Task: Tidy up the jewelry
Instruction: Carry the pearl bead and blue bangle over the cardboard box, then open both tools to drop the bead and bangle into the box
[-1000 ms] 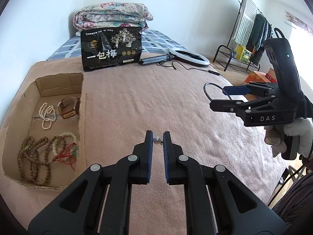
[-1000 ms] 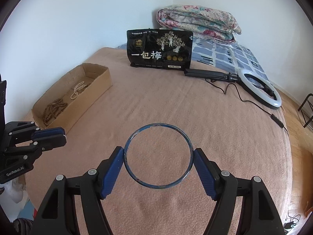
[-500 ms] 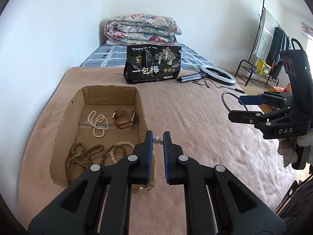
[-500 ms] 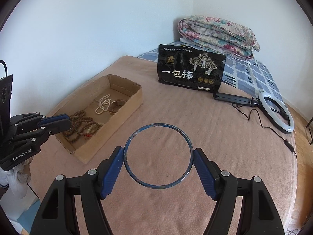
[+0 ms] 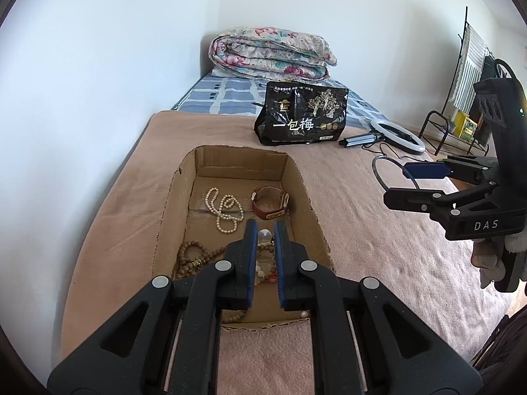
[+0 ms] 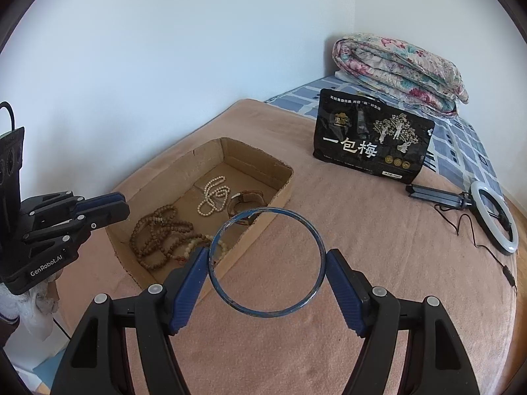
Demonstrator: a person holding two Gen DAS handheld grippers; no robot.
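Note:
My left gripper (image 5: 264,234) is shut on a small pearl earring (image 5: 264,235) and holds it over the near half of an open cardboard box (image 5: 304,194). The box holds a white pearl necklace (image 5: 224,209), a brown leather watch (image 5: 270,200) and wooden bead strands (image 5: 192,260). My right gripper (image 6: 267,260) is shut on a thin blue bangle (image 6: 314,240), held above the blanket to the right of the box (image 6: 260,227). In the left wrist view the right gripper (image 5: 425,181) shows at the right with the bangle (image 5: 378,172).
The box sits on a pink-brown blanket (image 5: 362,223) on a bed by the white wall. A black snack bag (image 5: 301,118), a ring light with its cable (image 5: 397,136) and a folded floral quilt (image 5: 271,52) lie farther back. A clothes rack (image 5: 467,75) stands at the right.
Both grippers have swung left toward the box. The left gripper with the earring went from beside the box to over its near half. The right gripper with the bangle came closer to the box.

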